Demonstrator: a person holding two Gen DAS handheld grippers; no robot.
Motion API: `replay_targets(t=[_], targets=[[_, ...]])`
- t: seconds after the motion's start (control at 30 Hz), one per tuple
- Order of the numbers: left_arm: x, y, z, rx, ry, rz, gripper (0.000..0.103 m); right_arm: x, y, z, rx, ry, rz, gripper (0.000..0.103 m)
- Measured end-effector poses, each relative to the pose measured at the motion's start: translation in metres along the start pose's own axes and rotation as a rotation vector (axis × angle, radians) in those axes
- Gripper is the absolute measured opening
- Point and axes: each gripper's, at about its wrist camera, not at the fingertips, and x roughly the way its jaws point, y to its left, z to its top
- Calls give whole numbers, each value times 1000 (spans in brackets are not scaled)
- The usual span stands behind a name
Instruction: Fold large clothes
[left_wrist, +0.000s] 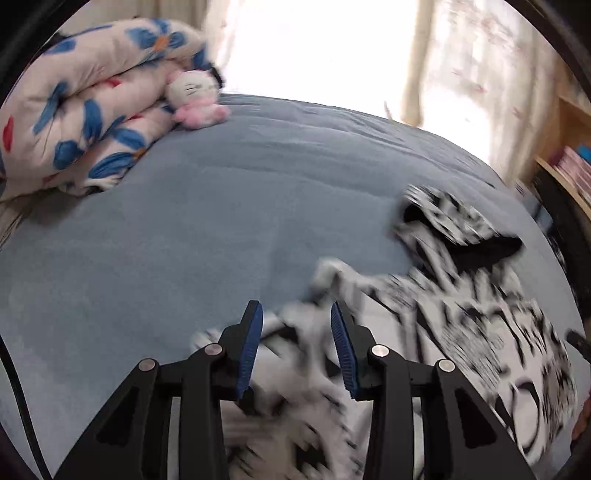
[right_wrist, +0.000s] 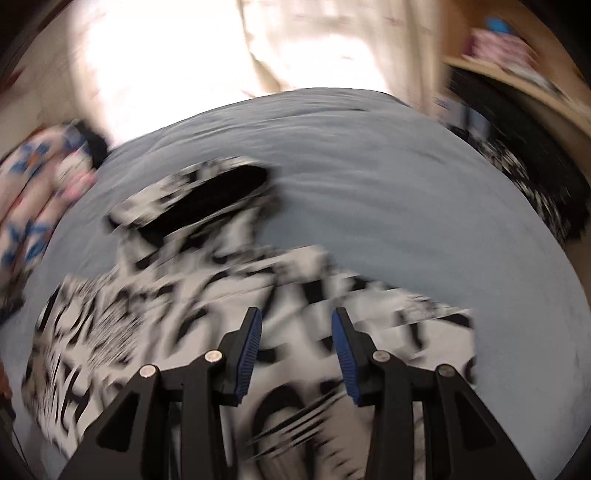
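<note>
Blue bedspread (left_wrist: 184, 221) | patterned garment (right_wrist: 155, 314) beneath both parted, empty hand-held grippers: left (left_wrist: 297, 328), right (right_wrist: 297, 328)

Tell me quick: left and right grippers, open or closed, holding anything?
Left gripper: open, empty, over the crumpled black-and-white patterned fabric garment.
Right gripper: open, empty, over the same garment.

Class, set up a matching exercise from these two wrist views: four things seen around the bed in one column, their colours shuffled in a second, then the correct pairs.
Things:
1. bedsheet
2. garment
3. plush cat
4. folded quilt

Colours:
A. white with blue flowers
B. black-and-white print
C. plain grey-blue
D. white and pink

Pairs: 1-C, 2-B, 3-D, 4-A
</note>
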Motion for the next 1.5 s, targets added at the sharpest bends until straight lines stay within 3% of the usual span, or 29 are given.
replay_targets(t=[0.13,0.23,0.4,0.47,0.5,0.53,0.6,0.7,0.9,1.3,1.5], targets=[[-10,-38,-42,24,9,-12,36,1,61,-24,-111,27,105,39],[-8,-49,-63,69,18,28,36,14,77,-43,-176,55,80,39],[26,-16,-80,99,88,209,35,33,13,-59,-88,88,-22,40],[33,7,-82,82,90,212,35,39,-32,-68,-49,102,-191,40],[33,14,-82,77,82,222,35,39,-55,-75,-22,102,-218,38],[33,21,-83,78,79,231,28,36,-75,-79,13,99,-222,35],[33,34,-83,68,86,199,24,26,-111,-86,84,90,-249,2],[32,35,-85,76,83,190,23,14,-142,-93,174,76,-218,0],[37,30,-84,111,86,233,23,24,-134,-98,148,99,-270,0],[32,33,-76,44,156,194,24,21,-133,-93,164,163,-261,3],[-2,26,-76,31,156,152,34,-6,-120,-90,192,187,-218,3]])
